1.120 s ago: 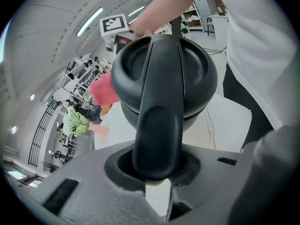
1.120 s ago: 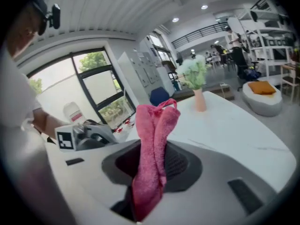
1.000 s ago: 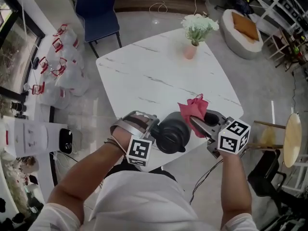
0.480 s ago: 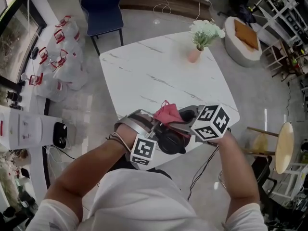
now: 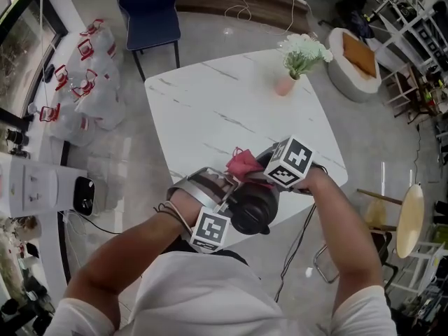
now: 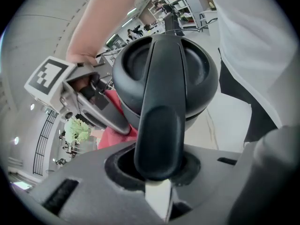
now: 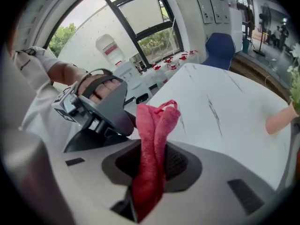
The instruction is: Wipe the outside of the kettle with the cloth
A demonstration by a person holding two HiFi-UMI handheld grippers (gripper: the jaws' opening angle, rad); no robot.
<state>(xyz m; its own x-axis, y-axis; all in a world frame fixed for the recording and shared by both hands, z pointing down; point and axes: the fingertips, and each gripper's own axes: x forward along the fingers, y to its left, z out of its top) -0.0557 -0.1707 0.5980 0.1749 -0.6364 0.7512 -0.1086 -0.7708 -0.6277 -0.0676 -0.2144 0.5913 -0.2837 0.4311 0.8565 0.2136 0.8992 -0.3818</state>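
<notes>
The black kettle [image 5: 253, 205] stands at the near edge of the white marble table [image 5: 231, 103]. My left gripper [image 5: 229, 200] is shut on the kettle's handle [image 6: 158, 125], which runs between its jaws in the left gripper view; the kettle's lid [image 6: 164, 69] fills that view. My right gripper [image 5: 253, 171] is shut on a red cloth [image 5: 243, 164], which hangs over the kettle's far upper side. In the right gripper view the cloth [image 7: 152, 149] stands bunched up between the jaws, with the kettle [image 7: 89, 139] dark at lower left. Whether the cloth touches the kettle is unclear.
A pink vase of white flowers [image 5: 297, 58] stands at the table's far corner. A blue chair [image 5: 145, 5] and white bags [image 5: 84, 68] are beyond the table at left. A round stool [image 5: 409, 219] is at right, a white appliance [image 5: 42, 187] at left.
My right gripper swung the cloth from the kettle's right side up and over to its far upper side, turning as it went. The left gripper and kettle stayed put.
</notes>
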